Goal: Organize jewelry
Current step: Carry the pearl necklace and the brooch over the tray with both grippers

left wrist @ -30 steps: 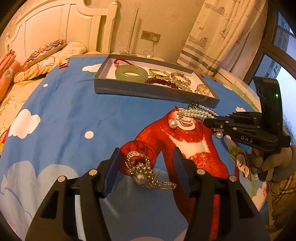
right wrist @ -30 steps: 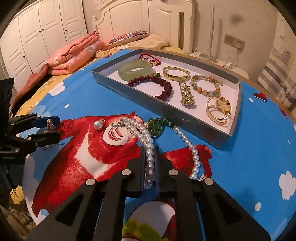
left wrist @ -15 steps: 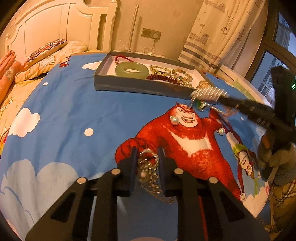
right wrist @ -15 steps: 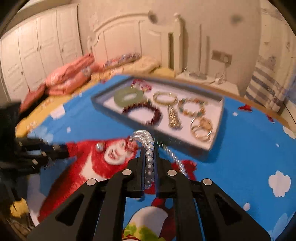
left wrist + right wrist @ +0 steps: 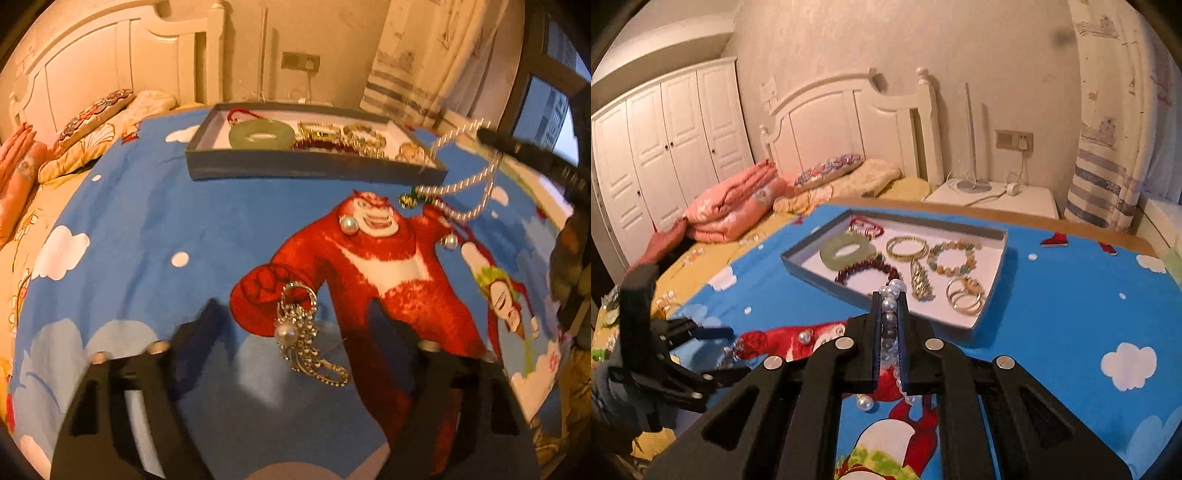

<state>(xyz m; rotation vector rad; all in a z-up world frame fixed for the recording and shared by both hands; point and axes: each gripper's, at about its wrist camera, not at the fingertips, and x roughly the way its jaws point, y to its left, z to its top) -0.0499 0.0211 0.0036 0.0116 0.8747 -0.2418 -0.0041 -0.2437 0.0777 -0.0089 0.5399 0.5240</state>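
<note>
Our right gripper (image 5: 888,314) is clamped on the pearl necklace (image 5: 891,295), lifted just short of the tray (image 5: 991,280). Our left gripper (image 5: 295,332) stands apart around the brooch (image 5: 301,330) on the bed (image 5: 147,229).

Warm, yellowish indoor light tints both views, leaving the cream textured wall (image 5: 960,55) and white panelled headboard (image 5: 110,74) orange-toned. Cooler daylight shows through the dark-framed window (image 5: 546,110) at right. Fisheye distortion bends the edges, with black vignetting in the corners. Motion blur smears the hanging white pearl necklace (image 5: 461,188) and the flat grey jewelry tray (image 5: 314,170).
</note>
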